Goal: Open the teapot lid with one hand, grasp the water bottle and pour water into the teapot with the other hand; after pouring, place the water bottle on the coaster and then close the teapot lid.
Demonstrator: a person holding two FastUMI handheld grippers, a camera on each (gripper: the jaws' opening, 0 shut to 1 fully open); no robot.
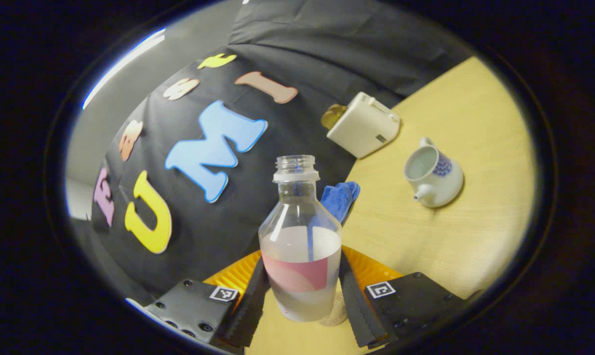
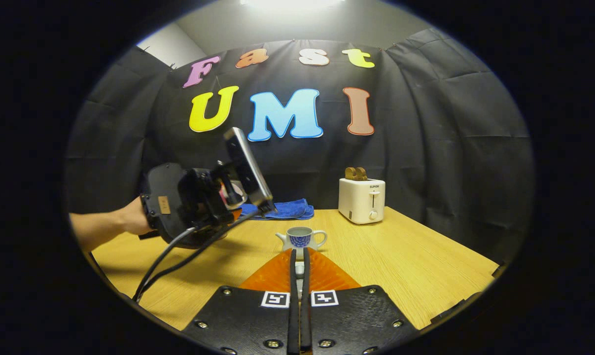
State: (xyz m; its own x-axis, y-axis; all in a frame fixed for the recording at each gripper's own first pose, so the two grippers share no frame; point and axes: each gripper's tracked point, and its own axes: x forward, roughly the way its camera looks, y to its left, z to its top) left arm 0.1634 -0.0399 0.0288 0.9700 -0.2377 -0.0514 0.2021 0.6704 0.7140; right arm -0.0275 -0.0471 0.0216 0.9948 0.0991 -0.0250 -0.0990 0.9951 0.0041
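Left gripper view: my left gripper [image 1: 301,291] clamps the uncapped water bottle [image 1: 300,236] at its label, both fingers pressing its sides, neck tipped toward the teapot [image 1: 433,176]. The pot stands lidless on the table [image 1: 465,236], its mouth clear to take water. A round coaster [image 1: 334,311] peeks out under the bottle's base. In the right gripper view, my right gripper [image 2: 299,276] has its jaws nearly together around something small and pale, probably the lid, held back from the pot.

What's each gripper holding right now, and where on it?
The left gripper clamps the water bottle around its lower body. The right gripper pinches something small and pale, likely the lid.
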